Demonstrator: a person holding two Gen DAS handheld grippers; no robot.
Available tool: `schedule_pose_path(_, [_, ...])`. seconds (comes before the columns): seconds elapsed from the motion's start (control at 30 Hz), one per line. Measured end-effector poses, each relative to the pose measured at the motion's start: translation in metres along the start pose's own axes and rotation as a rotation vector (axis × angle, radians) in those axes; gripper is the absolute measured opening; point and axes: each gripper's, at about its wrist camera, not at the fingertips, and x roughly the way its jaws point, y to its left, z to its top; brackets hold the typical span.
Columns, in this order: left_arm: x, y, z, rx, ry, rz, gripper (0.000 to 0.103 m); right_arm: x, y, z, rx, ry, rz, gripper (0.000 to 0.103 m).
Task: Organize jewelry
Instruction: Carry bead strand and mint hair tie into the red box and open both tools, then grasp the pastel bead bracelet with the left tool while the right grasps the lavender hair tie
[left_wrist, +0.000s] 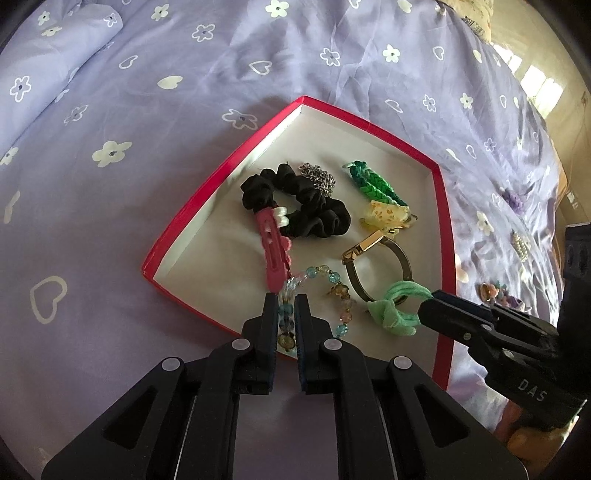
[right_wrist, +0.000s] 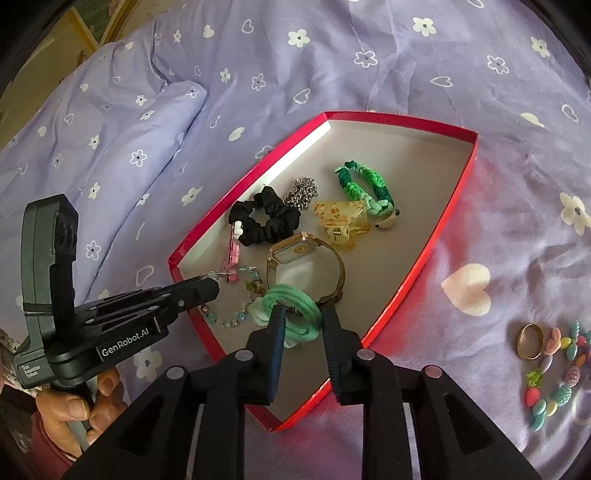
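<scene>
A red-rimmed tray (left_wrist: 221, 173) (right_wrist: 454, 206) lies on the bed and holds jewelry. My left gripper (left_wrist: 287, 297) (right_wrist: 212, 286) is shut on a beaded bracelet (left_wrist: 332, 277) (right_wrist: 229, 321) at the tray's near corner. Over the tray's near edge, my right gripper (right_wrist: 303, 312) (left_wrist: 430, 301) is open, straddling a mint-green hair tie (right_wrist: 295, 299) (left_wrist: 399, 306) that rests on a gold watch (right_wrist: 295, 253) (left_wrist: 384, 258). Farther in lie a black scrunchie (left_wrist: 306, 206), a pink hair clip (left_wrist: 271, 251), a silver chain (left_wrist: 317, 175), a green braided bracelet (left_wrist: 373, 184) and a yellow claw clip (left_wrist: 388, 216).
Purple flowered bedding (left_wrist: 147, 110) surrounds the tray, with a pillow (right_wrist: 110, 129) at the far left. To the tray's right a gold ring (right_wrist: 530, 341) and several coloured beads (right_wrist: 561, 369) lie loose. A person's hand (right_wrist: 74, 406) grips the left tool's handle.
</scene>
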Motion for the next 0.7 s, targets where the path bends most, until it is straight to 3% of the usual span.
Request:
schedule_pose_path(0.07, [0.0,0.0,0.0,0.001,-0.001,0.001,0.01,-0.001,0.0,0.0,-0.001,-0.005,-0.004,0.03])
schedule_pose_path(0.33, [-0.002,-0.004,0.0,0.013,-0.003,0.014,0.017,-0.003,-0.001,0.0,0.005,-0.01,-0.001,0.03])
schedule_pose_path(0.5, [-0.009,-0.006,0.0,0.011,-0.015,0.032,0.032,-0.016,-0.001,-0.002,0.013,-0.033,0.004,0.032])
schedule_pose_path(0.57, [-0.013,-0.008,0.0,0.008,-0.019,0.032,0.037,-0.026,-0.003,-0.003,0.018,-0.053,0.006,0.04])
schedule_pose_path(0.7, [-0.021,-0.01,-0.002,-0.004,-0.028,0.033,0.046,-0.043,-0.01,-0.009,0.035,-0.079,0.001,0.042])
